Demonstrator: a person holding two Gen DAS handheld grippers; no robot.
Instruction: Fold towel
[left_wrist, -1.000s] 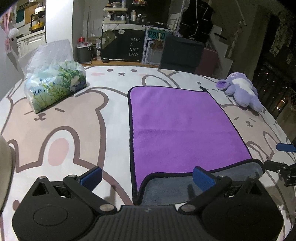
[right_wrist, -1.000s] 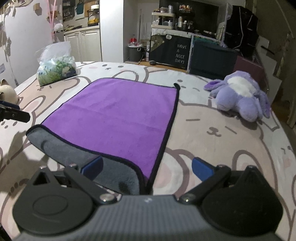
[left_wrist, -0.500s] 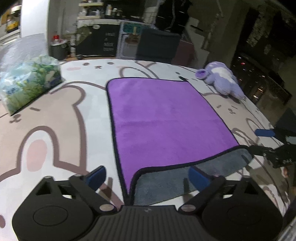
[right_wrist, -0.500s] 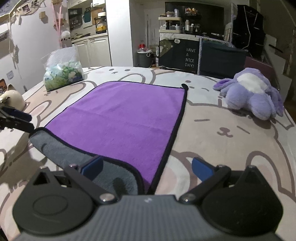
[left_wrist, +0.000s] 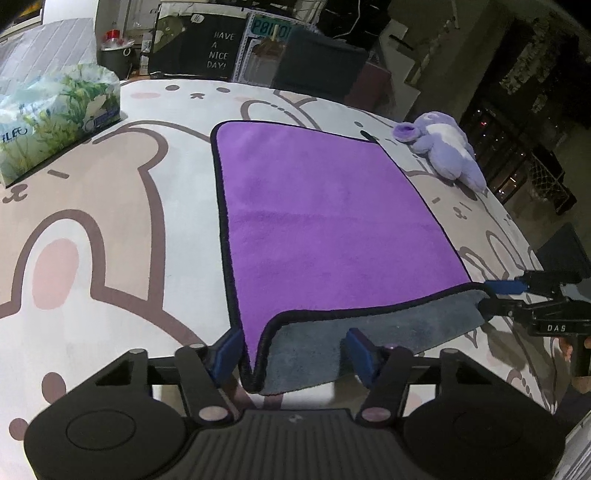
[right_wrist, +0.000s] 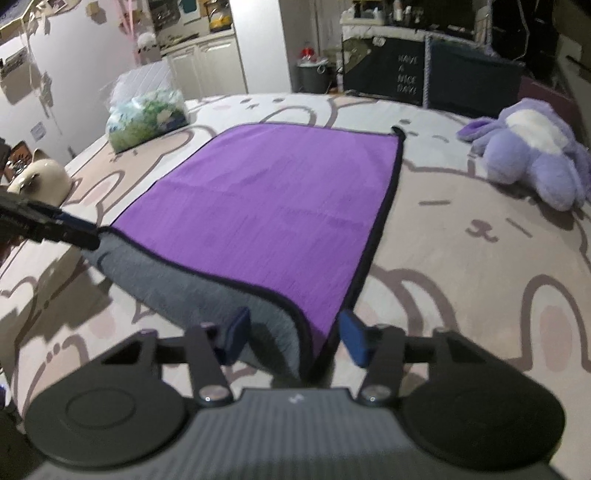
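A purple towel (left_wrist: 332, 221) with a black hem lies flat on the bunny-print cover (left_wrist: 110, 229). Its grey underside (left_wrist: 369, 332) shows along the near edge. My left gripper (left_wrist: 295, 352) has the towel's near left corner between its blue pads; the jaws are closing and still stand apart from the cloth. My right gripper (right_wrist: 294, 338) straddles the near right corner of the towel (right_wrist: 277, 206) in the same way, jaws closing with a gap left. Each wrist view also catches the other gripper at its corner: the right gripper (left_wrist: 495, 295), the left gripper (right_wrist: 79, 230).
A tissue pack (left_wrist: 55, 110) sits at the far left of the cover. A purple plush toy (left_wrist: 443, 155) lies at the far right, beyond the towel. A cream rounded figure (right_wrist: 40, 181) rests at the left edge. Dark furniture stands behind.
Both grippers have sunk and tipped down over the towel's near corners. Their jaws have narrowed from wide open to about half, each with a corner now between the pads.
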